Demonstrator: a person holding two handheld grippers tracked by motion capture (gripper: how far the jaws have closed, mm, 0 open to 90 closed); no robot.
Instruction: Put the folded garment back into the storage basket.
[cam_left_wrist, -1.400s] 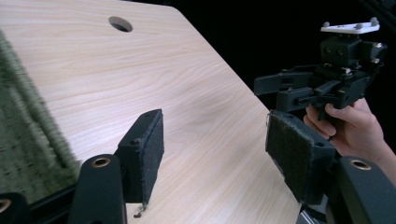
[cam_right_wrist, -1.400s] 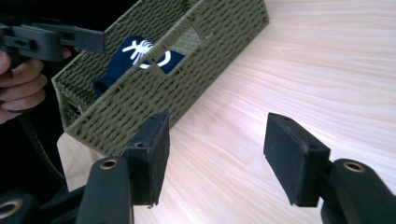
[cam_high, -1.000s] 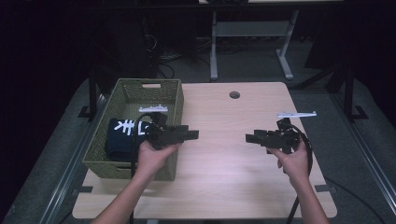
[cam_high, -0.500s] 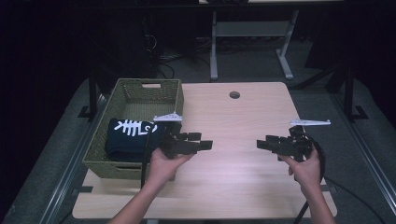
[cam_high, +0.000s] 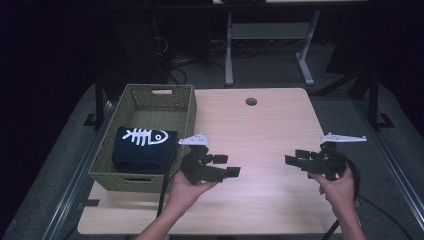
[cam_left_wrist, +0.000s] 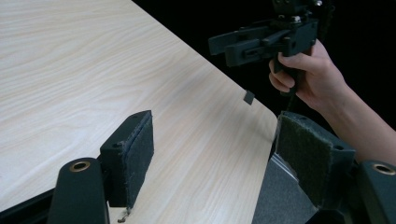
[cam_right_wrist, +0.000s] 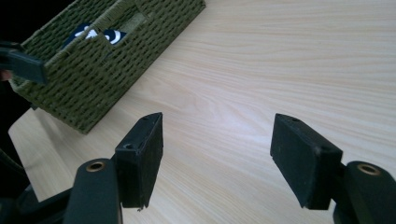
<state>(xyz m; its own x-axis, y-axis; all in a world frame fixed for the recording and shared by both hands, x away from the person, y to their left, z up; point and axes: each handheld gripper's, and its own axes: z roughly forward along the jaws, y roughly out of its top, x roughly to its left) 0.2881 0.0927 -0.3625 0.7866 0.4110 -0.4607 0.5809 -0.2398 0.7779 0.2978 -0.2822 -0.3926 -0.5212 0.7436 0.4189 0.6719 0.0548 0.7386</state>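
Observation:
A green woven basket (cam_high: 150, 102) stands on the left of the light wooden table (cam_high: 260, 130). In it lies a folded dark shirt (cam_high: 145, 147) with a white fish-skeleton print. My left gripper (cam_high: 227, 165) hovers just right of the basket and points right. Its jaws have just been opening and stand open, with nothing between the pads (cam_left_wrist: 140, 154). My right gripper (cam_high: 294, 158) hovers near the table's right edge and points left toward the other. Its jaws have also just been opening and hold nothing (cam_right_wrist: 217, 135). The basket's wall (cam_right_wrist: 93, 70) lies ahead of it.
A round cable hole (cam_high: 251, 101) sits at the table's far middle. Bare wood lies between the two grippers. Grey carpet surrounds the table, and a metal table frame (cam_high: 270, 30) stands behind it. A cable trails from each gripper over the near edge.
Both hands have moved toward the near edge and to the right. The left gripper has drawn away from the basket out over the table. Both pairs of jaws stand slightly wider.

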